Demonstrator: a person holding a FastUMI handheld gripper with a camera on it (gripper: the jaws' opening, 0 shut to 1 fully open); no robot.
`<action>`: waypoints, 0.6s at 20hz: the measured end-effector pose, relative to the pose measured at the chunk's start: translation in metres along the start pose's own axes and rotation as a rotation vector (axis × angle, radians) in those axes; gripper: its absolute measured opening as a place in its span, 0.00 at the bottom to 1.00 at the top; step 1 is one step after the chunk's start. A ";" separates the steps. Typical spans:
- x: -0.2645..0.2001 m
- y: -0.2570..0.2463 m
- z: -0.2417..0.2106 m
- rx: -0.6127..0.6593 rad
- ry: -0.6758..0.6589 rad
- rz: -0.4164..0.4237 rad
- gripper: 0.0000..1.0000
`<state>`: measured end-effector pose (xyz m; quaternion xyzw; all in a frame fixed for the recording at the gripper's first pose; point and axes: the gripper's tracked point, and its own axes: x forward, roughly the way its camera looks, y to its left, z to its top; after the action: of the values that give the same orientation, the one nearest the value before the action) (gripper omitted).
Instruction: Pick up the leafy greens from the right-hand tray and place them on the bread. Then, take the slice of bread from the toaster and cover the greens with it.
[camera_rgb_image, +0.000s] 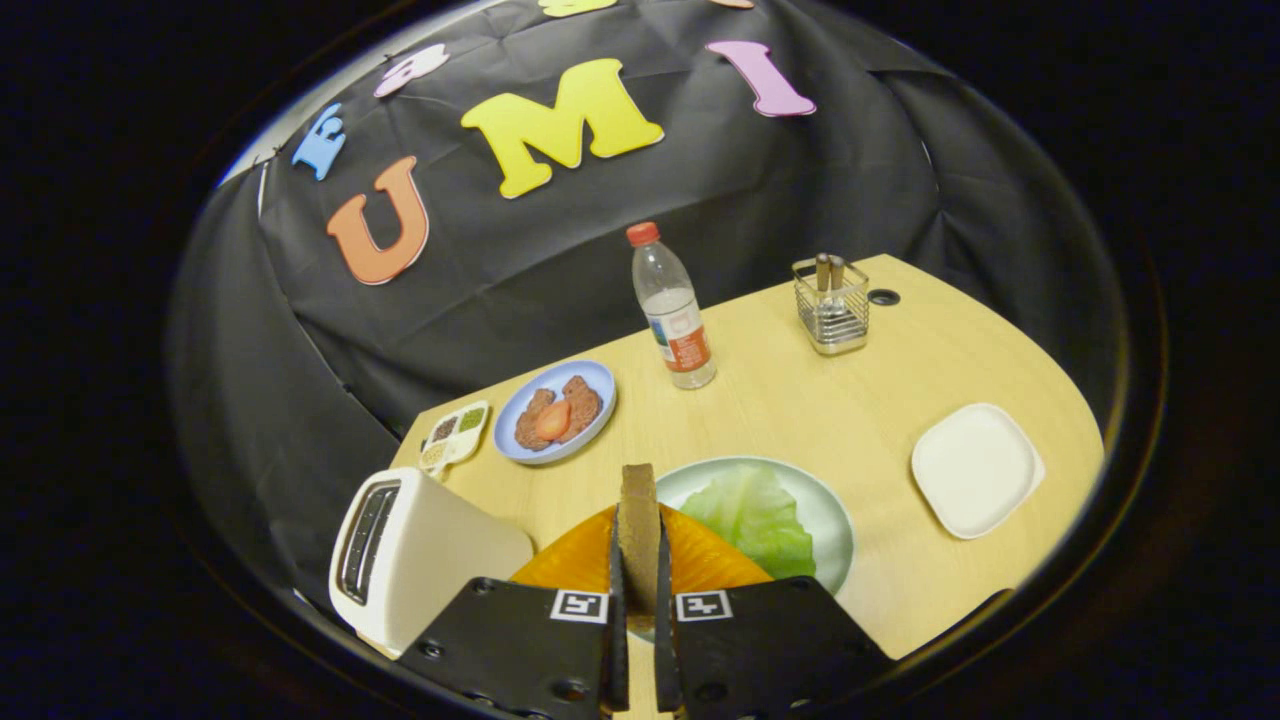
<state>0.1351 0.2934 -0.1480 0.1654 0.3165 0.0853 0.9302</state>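
Gripper (638, 600) clamped on upright bread slice (638, 530), held above leafy greens (750, 520) on plate (830, 510), toaster (420, 550) beside.

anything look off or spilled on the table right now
Nothing stands out. The gripper is shut on a bread slice, held on edge above the plate where the lettuce leaf lies. The water bottle and utensil caddy stand upright, and the toaster looks intact.
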 end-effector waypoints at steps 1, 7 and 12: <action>0.003 -0.003 -0.002 0.002 0.008 0.008 0.10; 0.016 -0.029 -0.005 -0.016 0.022 0.016 0.11; 0.023 -0.051 -0.005 -0.009 0.035 0.025 0.22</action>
<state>0.1526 0.2534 -0.1832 0.1635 0.3301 0.1015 0.9241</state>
